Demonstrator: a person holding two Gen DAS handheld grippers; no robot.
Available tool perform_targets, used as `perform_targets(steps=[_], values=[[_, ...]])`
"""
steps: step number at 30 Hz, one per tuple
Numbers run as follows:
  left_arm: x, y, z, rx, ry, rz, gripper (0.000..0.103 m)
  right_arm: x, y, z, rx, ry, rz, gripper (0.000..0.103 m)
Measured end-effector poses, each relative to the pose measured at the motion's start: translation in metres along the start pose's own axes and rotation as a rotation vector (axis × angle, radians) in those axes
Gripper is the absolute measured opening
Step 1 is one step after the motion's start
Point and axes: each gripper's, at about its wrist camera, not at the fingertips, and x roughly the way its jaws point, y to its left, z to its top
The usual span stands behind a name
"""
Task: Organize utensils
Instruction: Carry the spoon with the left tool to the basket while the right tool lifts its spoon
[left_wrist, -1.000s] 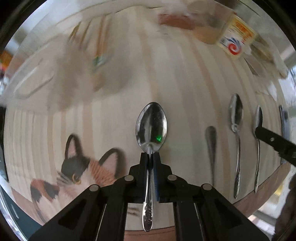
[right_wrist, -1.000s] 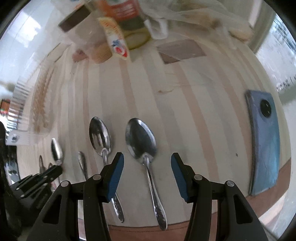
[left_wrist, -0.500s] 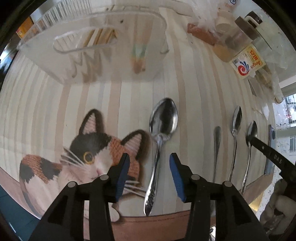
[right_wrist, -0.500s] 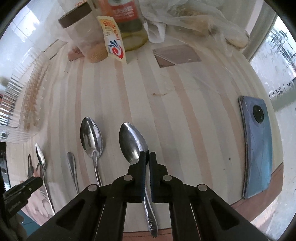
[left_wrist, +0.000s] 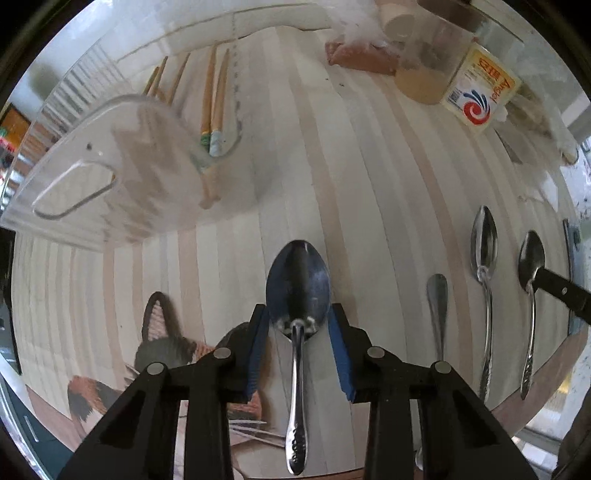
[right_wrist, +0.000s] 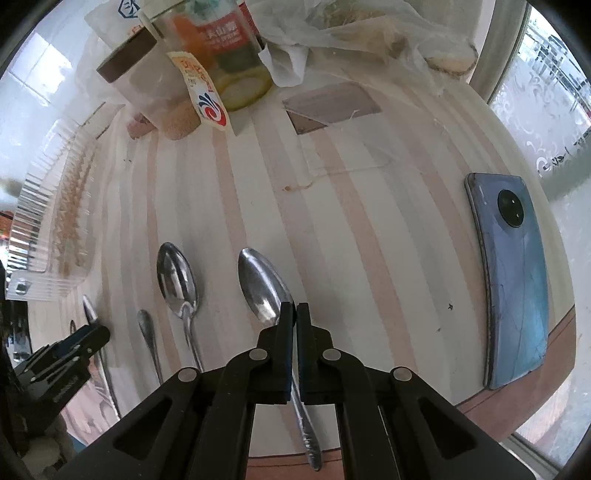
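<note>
In the left wrist view, my left gripper (left_wrist: 298, 312) points down at the striped table. A steel spoon (left_wrist: 298, 277) lies between its blue pads (left_wrist: 258, 350), which flank the base of the bowl with small gaps. The jaws are closing. My right gripper (right_wrist: 295, 308) is shut on the neck of another spoon (right_wrist: 262, 284), whose handle runs back under the fingers. That same spoon (left_wrist: 532, 254) shows at the right edge of the left view with a black finger across it. A third spoon (right_wrist: 177, 280) and a loose handle (right_wrist: 146, 328) lie between the two.
A clear plastic tray (left_wrist: 110, 166) holding chopsticks (left_wrist: 214, 92) sits at the far left. Jars and a bottle (right_wrist: 192, 62) crowd the back. A blue phone (right_wrist: 517, 277) lies at the right. A cat-print mat (left_wrist: 159, 350) borders the left gripper. The table edge runs close behind both grippers.
My left gripper let go of its spoon, opened wide, and now sits around the bowl with narrower jaws. My right gripper went from open to shut on its spoon's neck.
</note>
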Motion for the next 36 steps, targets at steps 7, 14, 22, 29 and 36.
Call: perform_targets(steps=[7, 14, 22, 29, 36], values=[[0.006, -0.017, 0.008, 0.006, 0.010, -0.007, 0.004, -0.017, -0.004, 0.001, 0.028, -0.027, 0.048, 0.000], [-0.016, 0.018, -0.005, -0.071, -0.009, -0.078, 0.004, -0.037, -0.003, 0.006, 0.051, -0.054, 0.103, 0.000], [-0.052, 0.057, -0.028, -0.141, -0.049, -0.100, 0.004, -0.041, 0.010, 0.003, 0.025, -0.047, 0.125, 0.000], [-0.061, 0.069, -0.032, -0.164, -0.075, -0.081, 0.004, -0.044, 0.019, -0.001, 0.004, -0.058, 0.137, 0.000], [-0.107, 0.067, -0.025, -0.137, -0.182, -0.062, 0.004, -0.075, 0.033, 0.003, -0.050, -0.127, 0.139, 0.000]])
